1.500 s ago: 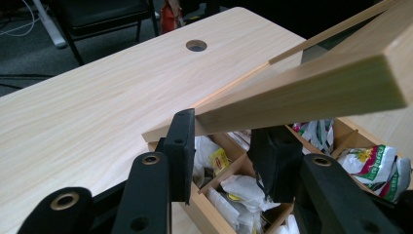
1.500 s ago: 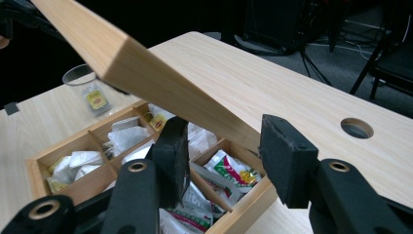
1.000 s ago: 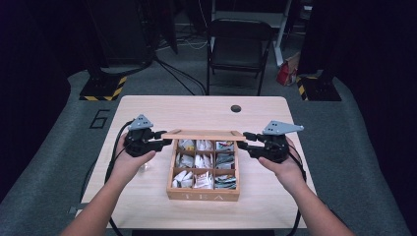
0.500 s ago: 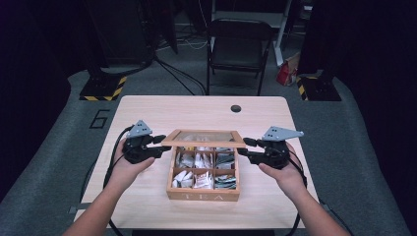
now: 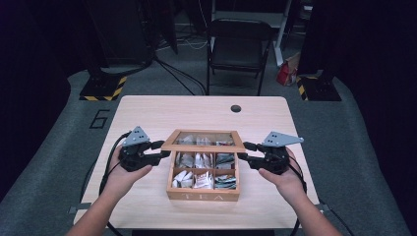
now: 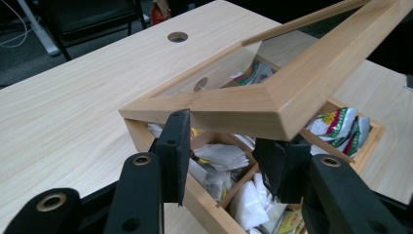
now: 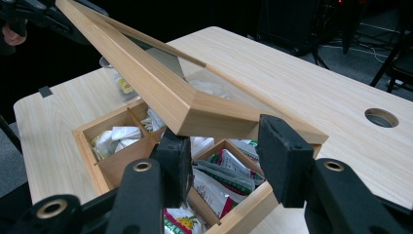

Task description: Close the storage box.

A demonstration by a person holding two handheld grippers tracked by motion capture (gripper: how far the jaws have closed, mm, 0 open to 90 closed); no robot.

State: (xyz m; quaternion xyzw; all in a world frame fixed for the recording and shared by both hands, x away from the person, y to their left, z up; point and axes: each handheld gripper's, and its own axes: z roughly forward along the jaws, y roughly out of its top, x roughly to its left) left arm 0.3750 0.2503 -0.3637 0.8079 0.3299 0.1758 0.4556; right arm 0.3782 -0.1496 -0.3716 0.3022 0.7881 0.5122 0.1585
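Observation:
A wooden tea box point(image 5: 202, 195) stands at the front middle of the table, its compartments holding several tea bags point(image 5: 201, 179). Its glass-paned lid point(image 5: 202, 146) is hinged at the back and hangs half raised over the rear compartments. My left gripper point(image 5: 164, 150) is at the lid's left front corner. In the left gripper view my left gripper point(image 6: 229, 146) is open, with one pad against the lid rail point(image 6: 234, 109) and the other under the corner. My right gripper point(image 5: 244, 151) mirrors it; in its own view my right gripper point(image 7: 229, 156) stands open under the lid point(image 7: 195, 109).
The light wood table point(image 5: 147, 113) has a round cable hole point(image 5: 236, 108) at the back right. Behind it stand a black folding chair point(image 5: 238, 49), a stand base with yellow stripes point(image 5: 101, 88) and a red bag point(image 5: 285, 73). Cables trail off the table's near edge.
The lid has tipped forward and down from near upright to half raised. Both grippers have stayed at its front corners and come slightly toward me with it.

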